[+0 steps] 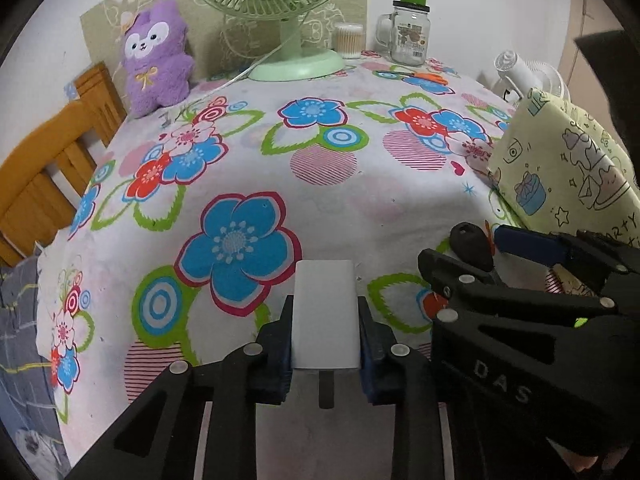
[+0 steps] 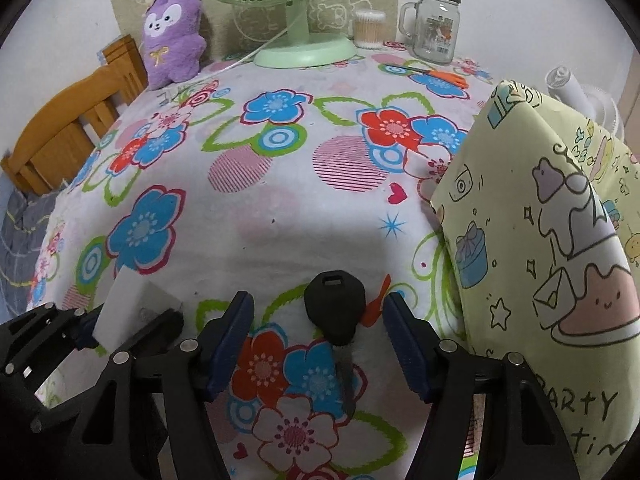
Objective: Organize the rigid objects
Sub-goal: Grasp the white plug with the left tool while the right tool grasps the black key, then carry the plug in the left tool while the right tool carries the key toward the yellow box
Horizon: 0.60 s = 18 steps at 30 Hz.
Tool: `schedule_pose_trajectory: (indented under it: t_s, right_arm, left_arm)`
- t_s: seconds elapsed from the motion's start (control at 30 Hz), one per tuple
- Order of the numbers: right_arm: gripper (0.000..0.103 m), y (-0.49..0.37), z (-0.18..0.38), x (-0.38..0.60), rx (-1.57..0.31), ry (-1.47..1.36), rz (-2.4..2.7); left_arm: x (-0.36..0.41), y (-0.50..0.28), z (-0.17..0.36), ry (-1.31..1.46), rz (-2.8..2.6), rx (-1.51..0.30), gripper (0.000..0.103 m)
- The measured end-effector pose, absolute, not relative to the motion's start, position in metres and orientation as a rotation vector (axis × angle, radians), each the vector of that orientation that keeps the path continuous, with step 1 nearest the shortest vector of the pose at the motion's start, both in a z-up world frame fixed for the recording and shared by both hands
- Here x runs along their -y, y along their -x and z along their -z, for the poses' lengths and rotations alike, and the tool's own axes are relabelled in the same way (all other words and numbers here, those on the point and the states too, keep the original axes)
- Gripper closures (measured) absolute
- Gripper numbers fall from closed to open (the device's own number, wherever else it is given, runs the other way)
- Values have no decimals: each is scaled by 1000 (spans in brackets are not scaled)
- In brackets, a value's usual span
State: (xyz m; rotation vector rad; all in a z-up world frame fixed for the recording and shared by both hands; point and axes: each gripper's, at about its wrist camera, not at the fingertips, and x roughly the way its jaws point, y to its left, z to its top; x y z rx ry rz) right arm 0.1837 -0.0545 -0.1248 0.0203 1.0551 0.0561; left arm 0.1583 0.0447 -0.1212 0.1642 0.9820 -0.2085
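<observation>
A white rectangular block sits upright between my left gripper's blue pads, and my left gripper is shut on it just above the flowered tablecloth. In the right wrist view the same block and left gripper show at the lower left. A black-headed key lies flat on the cloth, its blade pointing toward the camera. My right gripper stands open around the key's head, with a gap between each pad and the key. The left wrist view shows that gripper over the key.
A pale yellow cartoon-print bag stands close on the right. At the table's back are a green fan, a purple plush, a glass jar, cotton swabs and orange scissors. A wooden chair is at the left edge.
</observation>
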Motion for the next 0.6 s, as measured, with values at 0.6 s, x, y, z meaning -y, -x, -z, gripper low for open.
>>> schedule_pose_trajectory:
  t_s: [0.6]
  right_arm:
    - [68, -175, 123, 47, -1062, 62, -77]
  left_arm:
    - [-53, -153, 117, -106, 163, -999, 78]
